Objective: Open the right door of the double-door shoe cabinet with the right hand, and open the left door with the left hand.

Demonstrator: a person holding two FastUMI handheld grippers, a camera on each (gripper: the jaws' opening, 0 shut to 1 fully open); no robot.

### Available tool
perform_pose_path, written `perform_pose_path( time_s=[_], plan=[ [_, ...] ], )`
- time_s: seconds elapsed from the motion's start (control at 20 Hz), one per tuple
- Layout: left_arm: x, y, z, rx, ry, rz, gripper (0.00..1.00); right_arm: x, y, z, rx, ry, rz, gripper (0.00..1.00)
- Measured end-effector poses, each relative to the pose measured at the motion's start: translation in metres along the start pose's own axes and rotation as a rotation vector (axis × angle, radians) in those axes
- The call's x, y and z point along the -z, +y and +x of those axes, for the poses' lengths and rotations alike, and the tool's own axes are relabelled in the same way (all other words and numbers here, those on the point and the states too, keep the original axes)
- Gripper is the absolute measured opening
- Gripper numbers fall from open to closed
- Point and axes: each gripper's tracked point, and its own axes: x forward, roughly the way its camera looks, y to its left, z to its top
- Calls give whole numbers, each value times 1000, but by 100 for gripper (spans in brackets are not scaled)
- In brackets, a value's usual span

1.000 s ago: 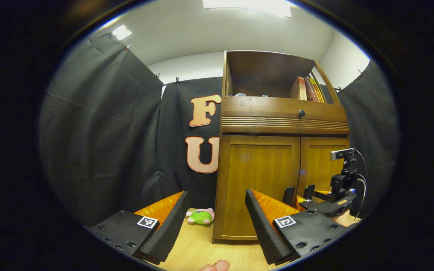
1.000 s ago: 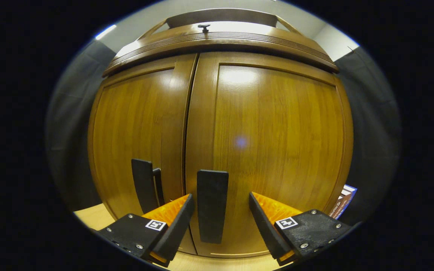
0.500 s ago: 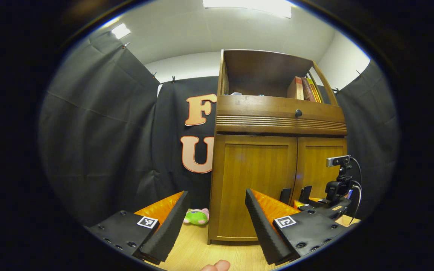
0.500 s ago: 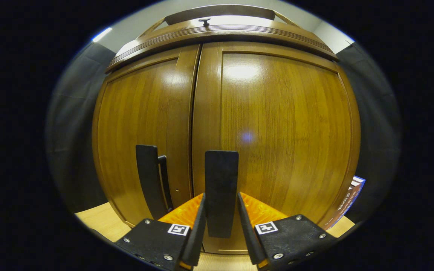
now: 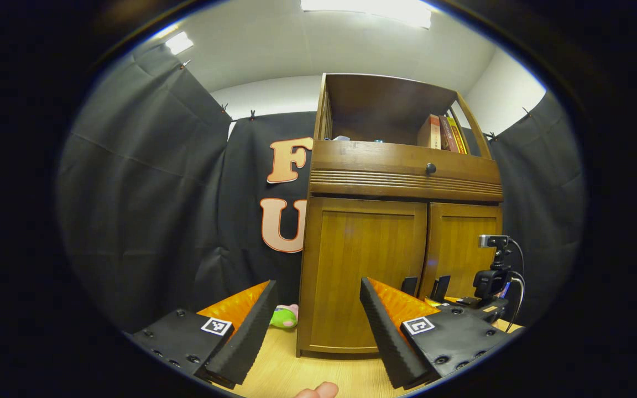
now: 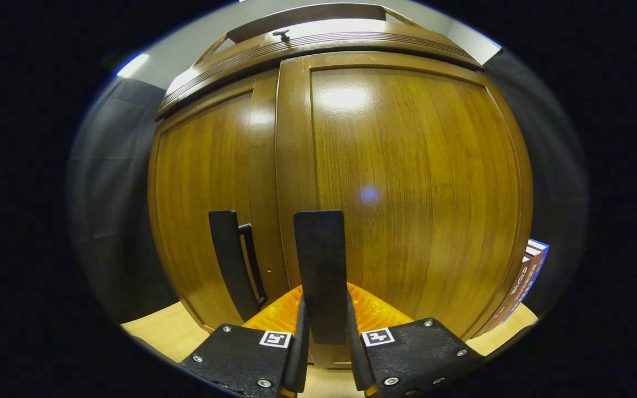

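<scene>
In the left gripper view, the left hand-held gripper (image 5: 316, 320) hangs with its fingers spread wide apart, grasping nothing, well back from the shoe cabinet (image 5: 401, 182). Between those fingers, a green and pink soft toy (image 5: 284, 317) lies on the wooden floor (image 5: 318, 373) just beside the cabinet's left lower corner. The cabinet stands upright against the dark curtain (image 5: 147, 210); its left door (image 5: 364, 271) and right door (image 5: 462, 249) both lie flush with the front. Above the doors runs a drawer with a small dark knob (image 5: 431, 168), and on the open top shelf a few books (image 5: 441, 132) lean at the right side. Low on the right, the right hand-held gripper (image 5: 476, 298) reaches the door handles.

In the right gripper view, the left door's dark handle (image 6: 233, 260) stands free. Just to its right, the right hand-held gripper (image 6: 324, 354) is clenched on the right door's handle (image 6: 321, 271), both fingers pressing its sides. A striped box (image 6: 523, 284) leans by the cabinet's right edge.
</scene>
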Motion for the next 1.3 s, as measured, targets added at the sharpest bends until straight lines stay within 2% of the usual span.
perform_pose_path(
  time_s=[0.35, 0.4, 0.45, 0.5, 0.7, 1.1, 1.3],
  plan=[
    [3, -9, -6, 4, 18, 0, 99, 6, -3, -42, -38, -3, -7, 33],
    [5, -12, -7, 6, 21, 0, 94, 6, -3, -47, -46, -5, -5, 33],
    [6, -14, -7, 10, 27, 0, 94, 5, -4, -53, -52, -3, -2, 33],
    [7, -18, -7, 15, 29, -2, 99, 5, -5, -58, -55, 2, 4, 33],
    [6, -35, -6, 46, 24, -5, 97, 7, -14, -85, -57, 25, 26, 32],
    [18, -67, 3, 105, 41, -25, 94, 10, -56, -144, -12, 50, 29, 31],
    [24, -82, 7, 134, 49, -37, 95, 12, -72, -161, 3, 58, 89, 32]
  ],
)
